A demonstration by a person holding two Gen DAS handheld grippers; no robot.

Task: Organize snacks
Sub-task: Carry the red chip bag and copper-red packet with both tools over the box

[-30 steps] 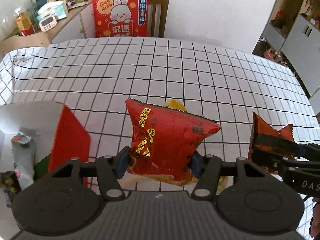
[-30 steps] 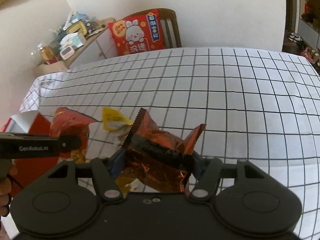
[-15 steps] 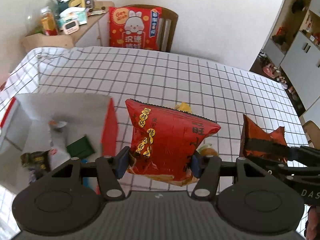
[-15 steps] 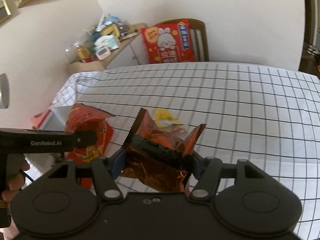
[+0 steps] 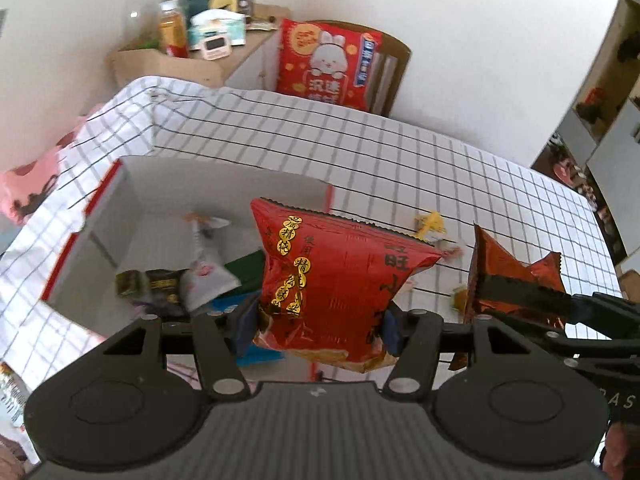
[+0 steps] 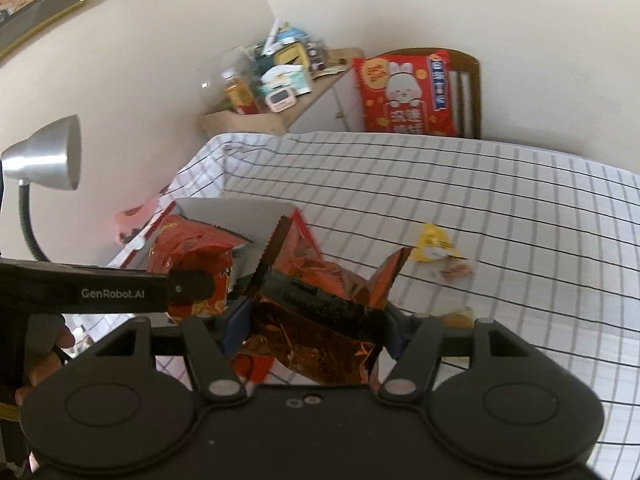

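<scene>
My left gripper point(image 5: 320, 330) clamps a red crinkly snack bag point(image 5: 340, 280) above the white red-edged cardboard box point(image 5: 120, 216), my right gripper point(image 6: 314, 330) clamps an orange foil packet point(image 6: 320, 300) beside it; releasing too close to the box's right wall risks either of the 2 spilling onto the checked tablecloth point(image 5: 360, 152).

Beyond your table's far edge, a wooden chair point(image 6: 466, 80) holds a red rabbit cushion point(image 6: 406, 94). Off its far-left corner, a cluttered side cabinet point(image 5: 200, 52); a silver lamp point(image 6: 44, 156) stands left.
</scene>
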